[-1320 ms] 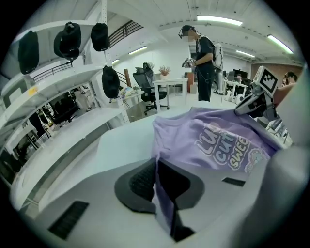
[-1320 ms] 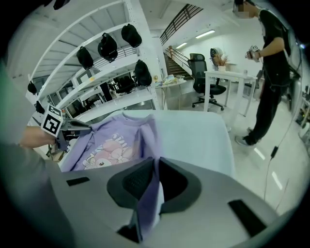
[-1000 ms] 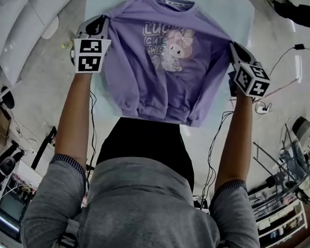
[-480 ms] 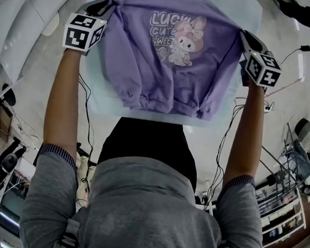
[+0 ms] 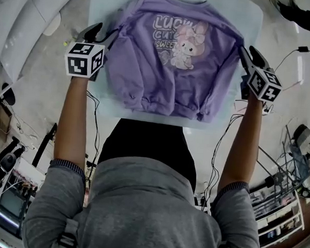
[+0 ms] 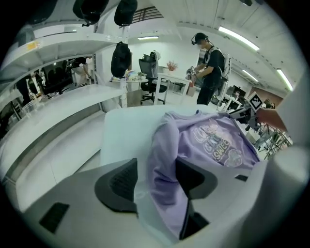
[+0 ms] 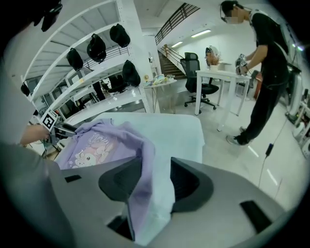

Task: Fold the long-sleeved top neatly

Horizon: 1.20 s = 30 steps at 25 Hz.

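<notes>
Head view: the long-sleeved top (image 5: 171,69) lies front up on the desk (image 5: 250,19), hem nearest me. The left gripper (image 5: 102,32) stands at the top's left sleeve edge and the right gripper (image 5: 246,54) at its right sleeve edge.

Left gripper view: the jaws are opening. A fold of the top's fabric (image 6: 167,160) hangs between them and leans on one pad, with a gap at the other, so it is not clamped.

Right gripper view: these jaws are opening too. A purple fold (image 7: 140,174) hangs loose between the pads.

Assessment: soft, light knit, limp and prone to bunching, not fragile. I would take hold at shoulder seams and hem corners, never mid-panel.
</notes>
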Each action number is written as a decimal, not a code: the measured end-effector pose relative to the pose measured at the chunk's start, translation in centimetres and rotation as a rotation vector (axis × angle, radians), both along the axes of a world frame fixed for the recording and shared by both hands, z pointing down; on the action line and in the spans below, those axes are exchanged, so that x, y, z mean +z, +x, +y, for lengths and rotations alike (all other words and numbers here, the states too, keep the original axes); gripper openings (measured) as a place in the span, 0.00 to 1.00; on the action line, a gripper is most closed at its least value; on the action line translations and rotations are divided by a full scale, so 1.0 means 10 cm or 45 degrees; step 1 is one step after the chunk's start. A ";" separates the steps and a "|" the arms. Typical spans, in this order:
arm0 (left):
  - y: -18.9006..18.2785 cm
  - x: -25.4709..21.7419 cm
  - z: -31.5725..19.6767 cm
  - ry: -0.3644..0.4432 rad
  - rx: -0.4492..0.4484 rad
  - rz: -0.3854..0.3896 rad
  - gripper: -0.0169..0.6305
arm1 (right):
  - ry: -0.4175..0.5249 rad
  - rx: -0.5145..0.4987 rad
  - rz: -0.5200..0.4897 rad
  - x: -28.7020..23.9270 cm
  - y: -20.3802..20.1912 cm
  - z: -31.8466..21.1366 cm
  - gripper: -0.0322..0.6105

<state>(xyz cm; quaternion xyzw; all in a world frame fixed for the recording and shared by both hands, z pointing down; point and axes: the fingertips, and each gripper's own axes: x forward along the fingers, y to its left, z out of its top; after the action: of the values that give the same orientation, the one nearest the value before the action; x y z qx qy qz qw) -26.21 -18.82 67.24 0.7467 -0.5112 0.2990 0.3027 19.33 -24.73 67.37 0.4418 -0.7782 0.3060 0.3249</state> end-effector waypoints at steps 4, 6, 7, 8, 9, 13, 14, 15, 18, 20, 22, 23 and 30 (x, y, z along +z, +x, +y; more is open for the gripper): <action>-0.03 -0.12 0.13 0.043 -0.064 0.014 0.45 | -0.022 0.070 -0.041 0.00 0.14 0.18 0.37; -0.08 -0.24 0.18 0.109 -0.115 0.024 0.45 | -0.027 0.085 -0.053 0.02 0.17 0.29 0.38; -0.11 -0.31 0.18 0.150 -0.149 0.032 0.45 | -0.027 0.092 -0.058 0.02 0.18 0.32 0.38; -0.15 -0.37 0.19 0.180 -0.179 0.042 0.45 | -0.025 0.099 -0.066 0.01 0.19 0.34 0.38; -0.17 -0.40 0.20 0.190 -0.199 0.053 0.45 | -0.021 0.108 -0.076 0.00 0.21 0.35 0.39; -0.04 -0.25 0.37 0.094 -0.180 0.069 0.45 | 0.020 0.148 -0.116 -0.15 0.21 0.35 0.40; 0.02 -0.18 0.43 0.058 -0.159 0.061 0.46 | 0.019 0.149 -0.120 -0.15 0.21 0.37 0.40; 0.07 -0.10 0.49 0.020 -0.137 0.048 0.46 | 0.009 0.143 -0.120 -0.13 0.19 0.40 0.41; 0.18 0.16 0.64 -0.085 -0.085 -0.034 0.46 | -0.052 0.084 -0.085 0.07 0.09 0.55 0.42; 0.18 0.29 0.70 -0.117 -0.069 -0.098 0.44 | -0.089 0.029 -0.041 0.27 0.02 0.66 0.42; 0.14 0.31 0.71 -0.105 -0.064 -0.142 0.35 | -0.110 -0.018 0.007 0.45 -0.02 0.74 0.41; 0.10 0.29 0.70 -0.093 -0.066 -0.162 0.30 | -0.102 -0.033 0.040 0.49 -0.03 0.75 0.40; -0.46 0.05 0.66 -0.033 -0.116 -0.284 0.13 | -0.037 -0.105 0.187 0.49 0.07 0.69 0.08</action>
<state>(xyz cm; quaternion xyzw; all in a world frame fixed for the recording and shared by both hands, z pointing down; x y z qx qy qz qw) -30.82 -12.26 67.76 0.6810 -0.5710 0.3727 0.2669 20.02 -17.83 72.26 0.4260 -0.7652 0.2704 0.4000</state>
